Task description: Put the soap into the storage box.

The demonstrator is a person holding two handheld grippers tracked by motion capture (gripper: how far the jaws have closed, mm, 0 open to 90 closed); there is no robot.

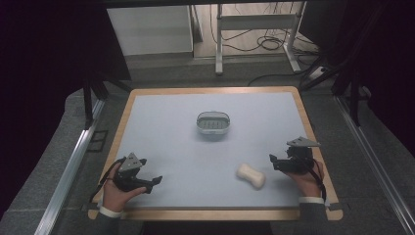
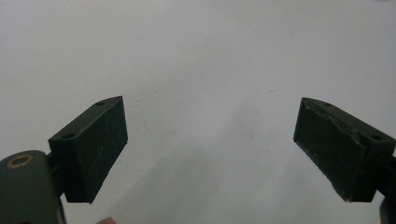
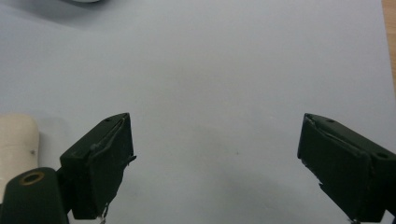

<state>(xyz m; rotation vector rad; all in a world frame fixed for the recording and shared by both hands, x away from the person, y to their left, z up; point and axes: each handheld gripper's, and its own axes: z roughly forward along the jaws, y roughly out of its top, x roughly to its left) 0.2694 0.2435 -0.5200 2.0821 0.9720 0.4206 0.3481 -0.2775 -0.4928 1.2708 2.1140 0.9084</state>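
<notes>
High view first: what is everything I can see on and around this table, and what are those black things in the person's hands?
soap bar: one, cream, waisted shape, lying on the mat near the right gripper.
soap dish: one, grey and white, oval, at the mat's middle, farther back.
mat: one, pale blue-grey, covering the table top.
table: one, light wood rim showing around the mat.
desk frame: one, white, on the floor behind the table, with dark cables.
left gripper: one, black, fingers wide apart over bare mat.
right gripper: one, black, fingers wide apart, soap bar just beside them.
hands: two, each holding a gripper, in white cuffs.
</notes>
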